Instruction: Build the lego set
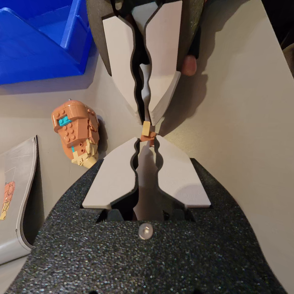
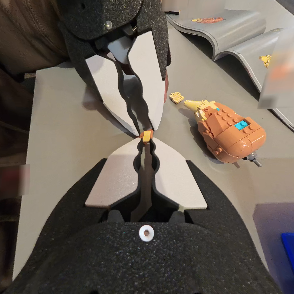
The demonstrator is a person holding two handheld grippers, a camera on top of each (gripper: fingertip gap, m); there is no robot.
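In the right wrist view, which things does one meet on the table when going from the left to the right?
Tan brick held between the two claws → loose tan piece → orange model → booklet at the far right.

In the left wrist view the bin (image 1: 39, 44) sits on the desk (image 1: 222, 143) at upper left, the lego model (image 1: 76, 133) below it, the booklet (image 1: 17, 198) at lower left, both tongs meeting tip-to-tip at centre.
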